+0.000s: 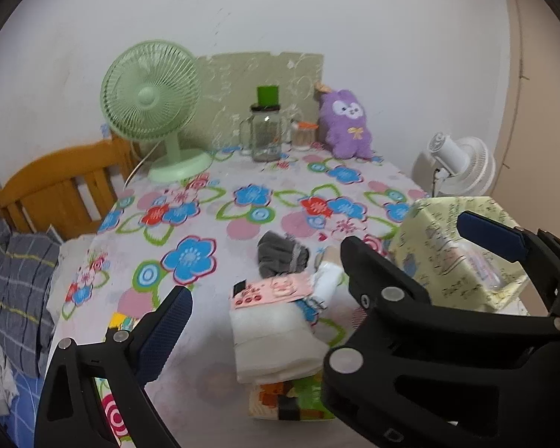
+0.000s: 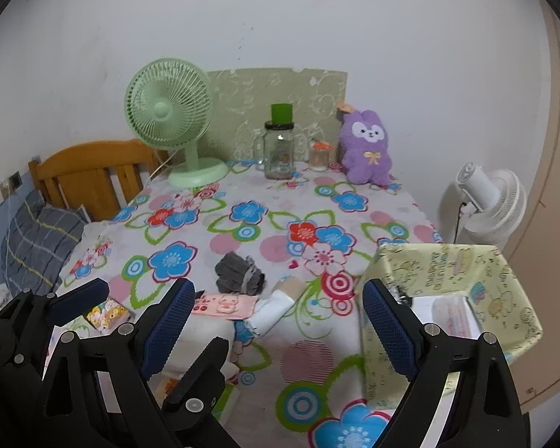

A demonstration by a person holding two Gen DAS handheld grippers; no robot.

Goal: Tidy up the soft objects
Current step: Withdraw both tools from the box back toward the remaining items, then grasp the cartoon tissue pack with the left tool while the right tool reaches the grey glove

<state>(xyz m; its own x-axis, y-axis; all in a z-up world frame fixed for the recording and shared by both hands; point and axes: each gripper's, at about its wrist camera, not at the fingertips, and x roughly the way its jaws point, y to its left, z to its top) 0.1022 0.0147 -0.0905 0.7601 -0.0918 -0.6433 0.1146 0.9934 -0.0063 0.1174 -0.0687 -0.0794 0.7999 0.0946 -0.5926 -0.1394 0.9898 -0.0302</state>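
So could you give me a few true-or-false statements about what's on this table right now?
1. The purple plush toy sits at the far end of the table, by the wall. True.
2. The green fan lies flat. False: it stands upright.
3. The left tool grips the grey socks. False: it is open and holds nothing.
4. The right tool is open. True.
5. The yellow bin is on the right. True.

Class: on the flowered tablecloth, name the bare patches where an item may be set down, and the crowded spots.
Free: the wide middle between the green desk fan and the grey rolled socks; also the near strip left of the yellow fabric bin. Crowded: the back edge around the glass jar and purple plush, and the near-left pile.
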